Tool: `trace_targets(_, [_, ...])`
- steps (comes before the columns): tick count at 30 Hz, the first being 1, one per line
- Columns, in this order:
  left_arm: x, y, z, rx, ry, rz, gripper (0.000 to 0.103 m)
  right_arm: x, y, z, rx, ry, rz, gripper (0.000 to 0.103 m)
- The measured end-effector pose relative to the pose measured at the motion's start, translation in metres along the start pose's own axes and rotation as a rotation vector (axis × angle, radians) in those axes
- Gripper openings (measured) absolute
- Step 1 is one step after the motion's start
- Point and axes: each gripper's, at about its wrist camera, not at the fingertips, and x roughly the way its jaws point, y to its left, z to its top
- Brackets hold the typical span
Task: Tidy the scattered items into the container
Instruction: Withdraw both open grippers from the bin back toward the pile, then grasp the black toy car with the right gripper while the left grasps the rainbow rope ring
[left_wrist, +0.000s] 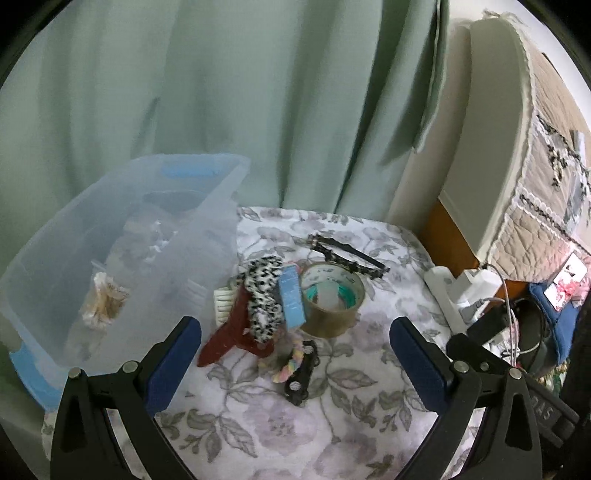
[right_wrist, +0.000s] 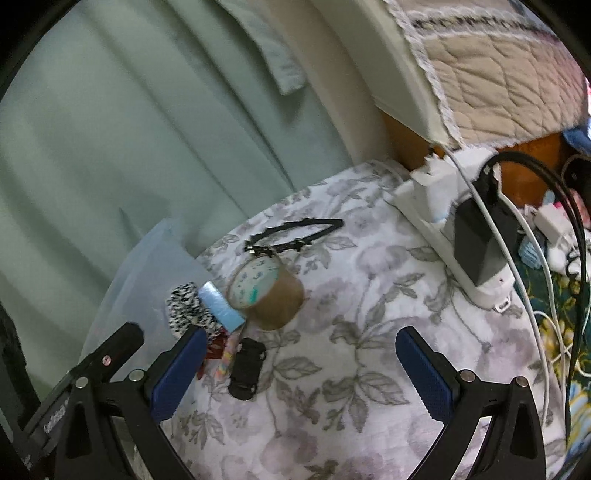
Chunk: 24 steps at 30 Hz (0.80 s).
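A clear plastic container (left_wrist: 207, 206) with blue handles stands at the left on the floral cloth, with bagged items inside. Beside it lie a brown tape roll (left_wrist: 332, 299), a light blue packet (left_wrist: 291, 295), a black-and-white spotted fabric piece (left_wrist: 260, 291), a dark red brush (left_wrist: 229, 332), a black toy car (left_wrist: 303, 373) with a pastel rope (left_wrist: 286, 365), and a black studded strap (left_wrist: 347, 254). My left gripper (left_wrist: 295, 362) is open just above the car. My right gripper (right_wrist: 301, 369) is open, with the tape roll (right_wrist: 273, 295), the car (right_wrist: 247, 369) and the strap (right_wrist: 295, 232) ahead.
A white power strip (right_wrist: 439, 229) with a black adapter (right_wrist: 480, 243) and several cables lies at the cloth's right edge. A green curtain (left_wrist: 221, 92) hangs behind. A quilt-covered white mattress (left_wrist: 495, 147) stands at the right, with clutter on the floor below.
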Motion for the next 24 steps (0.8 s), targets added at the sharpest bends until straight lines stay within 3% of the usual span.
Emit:
trace_targets(5, [0.023, -0.005, -0.011, 0.026, 0.071, -0.049, 0.095, 0.014, -0.010, -0.001, 0.042, 0.020, -0.026, 0.101])
trace_targets(13, [0.062, 0.002, -0.030, 0.020, 0.186, -0.078, 0.074, 0.040, -0.008, -0.003, 0.011, 0.066, -0.006, 0.100])
trace_targets(19, [0.082, 0.012, -0.041, -0.015, 0.245, -0.112, 0.062, 0.069, -0.003, -0.006, -0.017, 0.121, 0.006, 0.100])
trace_targets(24, [0.095, 0.020, -0.046, -0.041, 0.277, -0.119, 0.057, 0.089, 0.002, -0.008, -0.030, 0.157, 0.018, 0.098])
